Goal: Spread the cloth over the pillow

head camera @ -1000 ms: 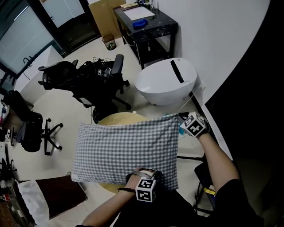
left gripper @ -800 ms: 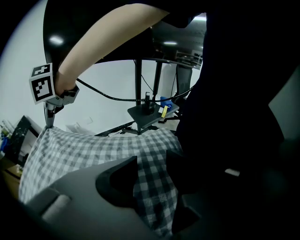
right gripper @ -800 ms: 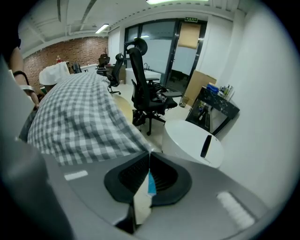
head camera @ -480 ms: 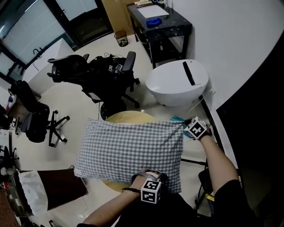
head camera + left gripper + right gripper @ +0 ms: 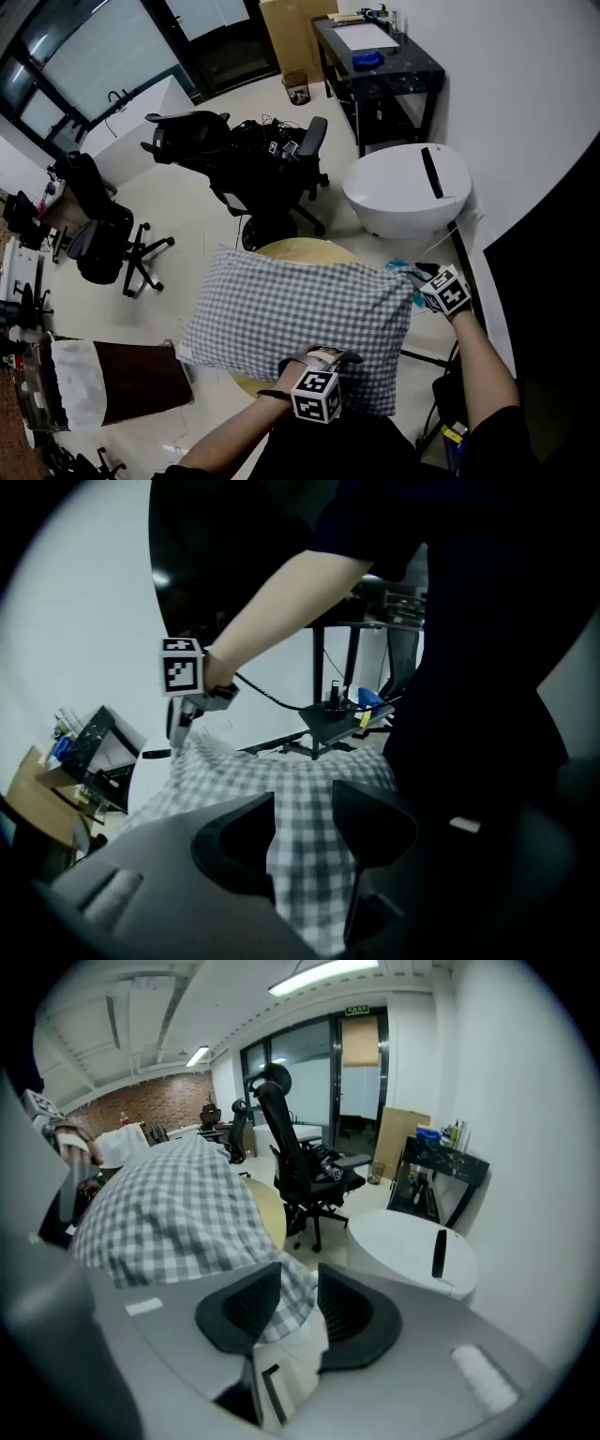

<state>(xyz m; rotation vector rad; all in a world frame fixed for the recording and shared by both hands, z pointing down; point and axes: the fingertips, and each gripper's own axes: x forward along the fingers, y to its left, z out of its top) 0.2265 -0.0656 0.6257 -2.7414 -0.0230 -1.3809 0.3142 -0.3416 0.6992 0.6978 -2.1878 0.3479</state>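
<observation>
A pillow under a grey checkered cloth (image 5: 300, 323) lies on a round wooden table (image 5: 302, 250). My left gripper (image 5: 323, 356) is at the pillow's near edge, and the cloth (image 5: 300, 808) fills the gap between its jaws, pinched there. My right gripper (image 5: 414, 275) is at the far right corner. Its jaws are opening, and the cloth's corner (image 5: 286, 1309) lies loose between them, over white pillow fabric. The right gripper (image 5: 178, 726) also shows in the left gripper view, at the cloth's far corner.
A white oval pod (image 5: 408, 192) stands just beyond the table, with a black desk (image 5: 380, 66) behind it. Office chairs (image 5: 253, 159) (image 5: 103, 234) crowd the floor at left. A dark board with white cloth (image 5: 131, 380) lies at lower left. A black stand (image 5: 422, 356) is at right.
The head view has swung, so the pillow and both grippers sit a little further right in the picture. Both grippers stay at the same spots on the pillow.
</observation>
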